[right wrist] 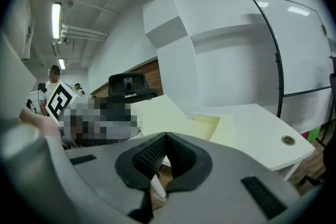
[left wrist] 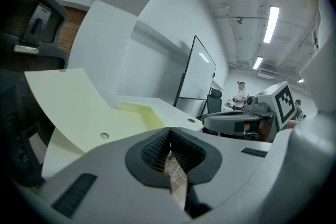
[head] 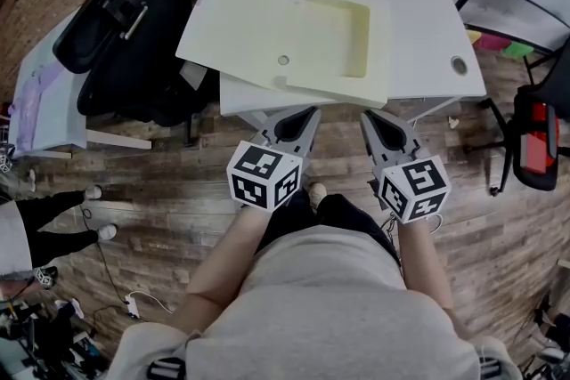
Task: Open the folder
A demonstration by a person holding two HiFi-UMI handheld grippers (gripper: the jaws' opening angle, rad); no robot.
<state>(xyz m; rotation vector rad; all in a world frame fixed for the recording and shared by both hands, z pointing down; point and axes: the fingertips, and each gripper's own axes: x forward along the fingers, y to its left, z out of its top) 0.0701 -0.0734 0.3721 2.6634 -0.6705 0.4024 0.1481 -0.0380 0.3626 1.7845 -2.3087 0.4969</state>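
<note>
Evidently the opening step looks complete: the folder (head: 267, 31) lies spread at the counter's (head: 427, 31) near left corner, its cover overhanging the edge. Your left gripper (head: 301, 116) and right gripper (head: 374, 122) hover off the near edge, fingers closed, empty. No further grasp seems needed.

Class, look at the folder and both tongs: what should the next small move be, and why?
Probably draw both tongs back and stop: the pale yellow box folder on the white table already lies open, cover spread leftwards, and the left tongs and right tongs are shut, empty, short of it.
</note>
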